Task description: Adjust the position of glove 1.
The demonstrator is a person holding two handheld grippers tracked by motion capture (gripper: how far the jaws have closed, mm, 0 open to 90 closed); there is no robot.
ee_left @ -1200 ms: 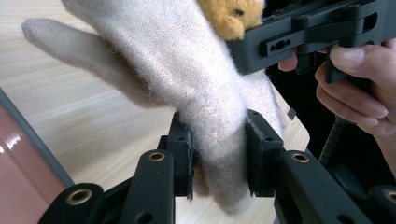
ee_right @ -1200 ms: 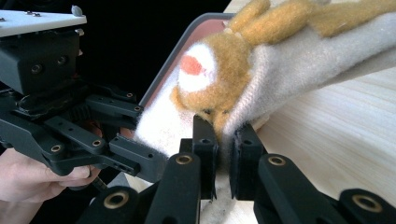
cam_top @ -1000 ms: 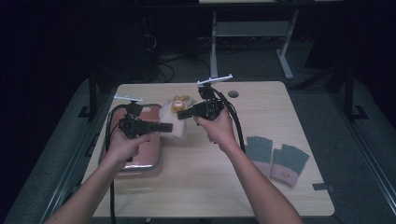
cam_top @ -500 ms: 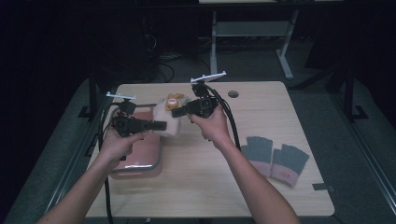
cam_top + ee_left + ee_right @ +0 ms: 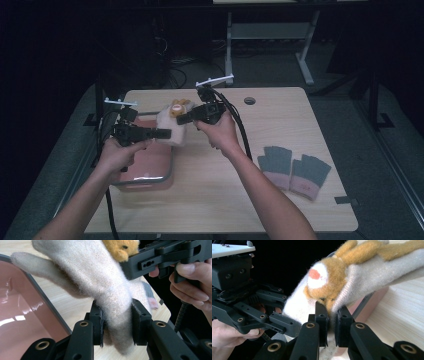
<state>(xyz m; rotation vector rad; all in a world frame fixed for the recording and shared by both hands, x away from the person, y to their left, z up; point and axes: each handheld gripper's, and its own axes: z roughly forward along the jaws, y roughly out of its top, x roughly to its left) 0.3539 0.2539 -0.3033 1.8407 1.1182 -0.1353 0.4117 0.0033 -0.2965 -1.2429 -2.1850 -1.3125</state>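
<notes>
Cream wool mitten [image 5: 170, 127] with an orange animal patch, held in the air between both grippers above the far end of the pink tray [image 5: 150, 172] at the table's [image 5: 260, 200] left side. Left gripper [image 5: 117, 326]: jaws pressed onto the mitten's narrow end, wool bulging between the pads. Right gripper [image 5: 332, 322]: jaws nearly together, pinching the mitten's edge just under the patch. In the high view the left gripper [image 5: 167, 133] and the right gripper [image 5: 180, 120] point toward each other, so the mitten's long axis runs roughly from one to the other, with neither hand clearly nearer. Two grey-and-pink gloves [image 5: 295, 172] lie well apart at the right.
</notes>
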